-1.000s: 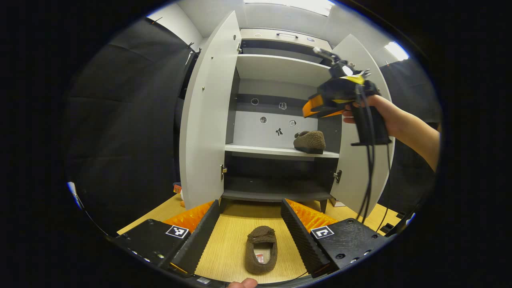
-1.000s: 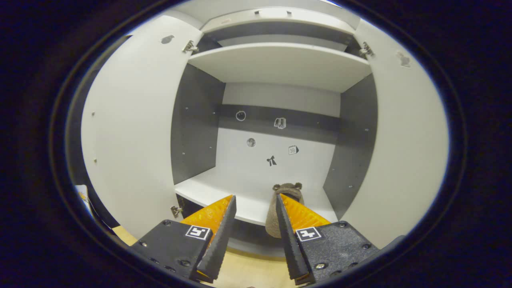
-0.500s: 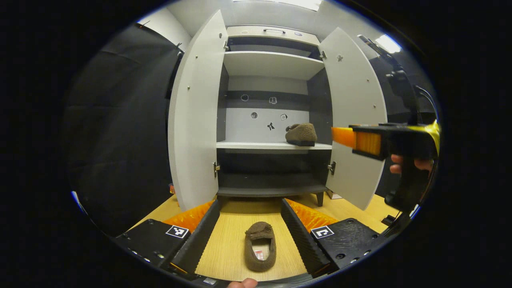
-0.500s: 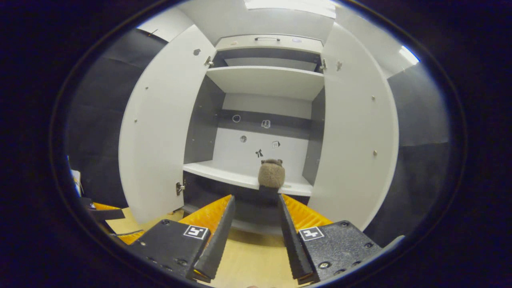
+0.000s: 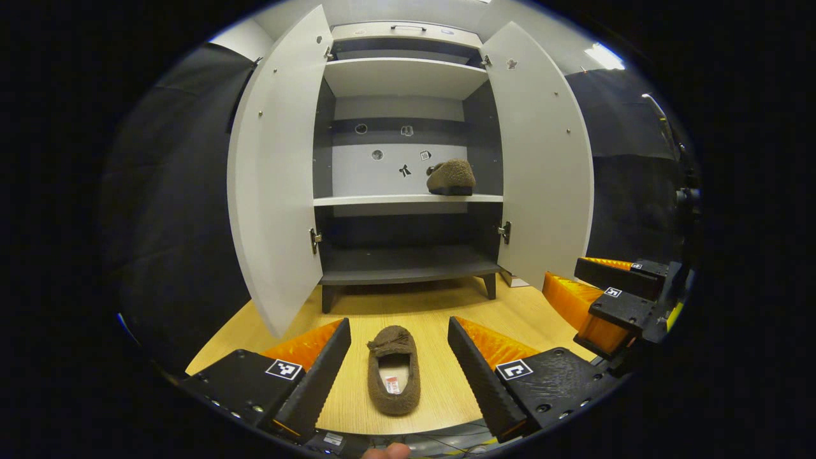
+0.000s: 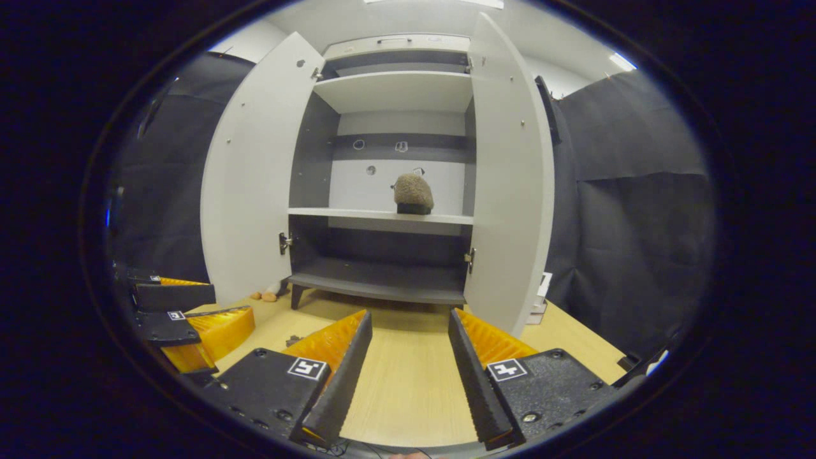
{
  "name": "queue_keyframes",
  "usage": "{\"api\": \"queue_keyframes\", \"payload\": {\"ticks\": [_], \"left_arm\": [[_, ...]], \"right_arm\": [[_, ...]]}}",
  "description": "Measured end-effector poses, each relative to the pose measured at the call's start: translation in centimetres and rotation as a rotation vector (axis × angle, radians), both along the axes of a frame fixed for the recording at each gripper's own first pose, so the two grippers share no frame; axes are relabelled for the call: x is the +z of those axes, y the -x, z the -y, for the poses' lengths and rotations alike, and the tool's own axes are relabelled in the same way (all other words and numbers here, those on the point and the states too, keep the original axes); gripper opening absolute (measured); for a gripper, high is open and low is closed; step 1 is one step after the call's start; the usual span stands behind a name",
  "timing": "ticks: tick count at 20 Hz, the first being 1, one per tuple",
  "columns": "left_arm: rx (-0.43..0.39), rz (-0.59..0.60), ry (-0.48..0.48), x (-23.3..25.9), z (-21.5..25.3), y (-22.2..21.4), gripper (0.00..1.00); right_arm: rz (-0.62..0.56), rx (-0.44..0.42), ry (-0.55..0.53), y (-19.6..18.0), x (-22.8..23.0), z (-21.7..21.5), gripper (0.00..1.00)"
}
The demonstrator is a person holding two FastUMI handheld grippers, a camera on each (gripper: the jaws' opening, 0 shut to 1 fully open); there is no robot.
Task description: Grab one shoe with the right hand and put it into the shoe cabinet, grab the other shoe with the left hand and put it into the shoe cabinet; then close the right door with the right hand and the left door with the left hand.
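I am holding my left gripper [image 5: 398, 366] with fingers spread around the brown slipper [image 5: 393, 370] on the floor [image 5: 440, 312], lining up to grab it for the shoe cabinet [image 5: 408, 185], while my right gripper [image 6: 408, 376] is hanging spread and empty.

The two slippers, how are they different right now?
The slipper on the shelf sits inside the shoe cabinet; the slipper on the floor lies between the left gripper's open fingers. The shelf one shows its side, the floor one its opening. Both are brown and fuzzy.
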State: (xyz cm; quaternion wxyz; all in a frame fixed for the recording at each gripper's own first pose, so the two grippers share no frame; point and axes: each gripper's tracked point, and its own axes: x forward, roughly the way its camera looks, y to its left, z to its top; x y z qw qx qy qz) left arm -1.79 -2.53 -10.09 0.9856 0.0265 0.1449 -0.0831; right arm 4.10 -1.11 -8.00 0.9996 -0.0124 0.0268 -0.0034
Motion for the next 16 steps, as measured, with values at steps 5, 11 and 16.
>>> {"api": "queue_keyframes", "payload": {"ticks": [5, 11, 16], "left_arm": [[0.034, -0.189, 0.049, -5.1, -0.4, -1.1, 0.95], [0.158, -0.384, 0.072, -13.3, -5.2, -4.5, 0.96], [0.191, -0.503, 0.085, -18.2, -6.4, -4.9, 0.96]], "right_arm": [[-0.01, -0.003, 0.011, 0.2, -0.2, 1.0, 0.78], [-0.124, 0.05, 0.074, 0.2, -3.3, 0.5, 0.79], [-0.153, 0.063, 0.118, 0.8, -3.9, 0.6, 0.78]]}}
